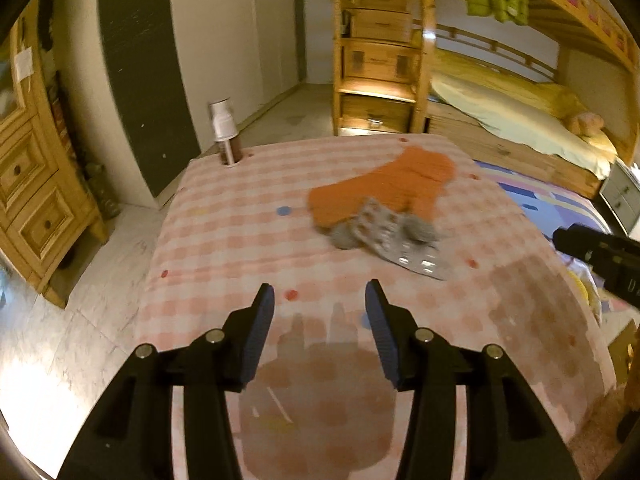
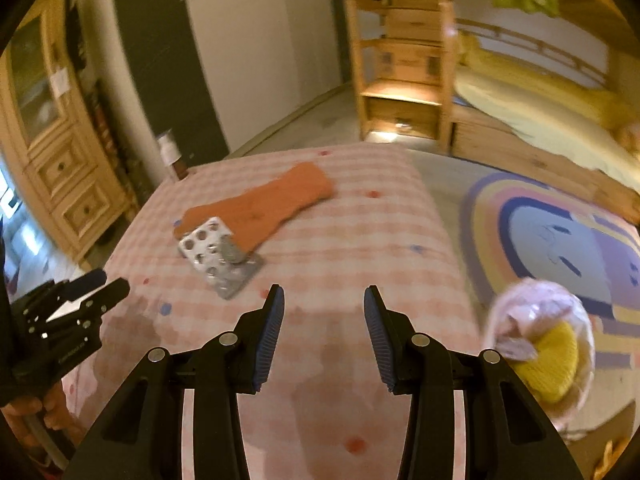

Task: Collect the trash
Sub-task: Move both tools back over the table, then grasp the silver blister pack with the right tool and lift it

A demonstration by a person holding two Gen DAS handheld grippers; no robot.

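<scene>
Silver pill blister packs point(image 1: 404, 248) point(image 2: 218, 258) lie on a table under a pink checked cloth point(image 1: 232, 240) point(image 2: 360, 232), overlapping the near end of an orange sock point(image 1: 384, 188) point(image 2: 264, 206). A grey lump point(image 1: 344, 236) sits against them. My left gripper point(image 1: 320, 312) hovers over the cloth short of the packs and to their left, open with nothing between its pads. Over the table's near right part, my right gripper point(image 2: 324, 320) is also open and holds nothing. Each gripper shows at the edge of the other's view: the right gripper point(image 1: 600, 256), the left gripper point(image 2: 80, 296).
A brown bottle with a white cap point(image 1: 226, 132) point(image 2: 172, 156) stands at the table's far left corner. A round basket point(image 2: 540, 344) holding something yellow sits on the floor to the right, by a colourful rug point(image 2: 560, 248). A wooden cabinet point(image 1: 36, 184) and bunk bed point(image 1: 520, 120) stand around.
</scene>
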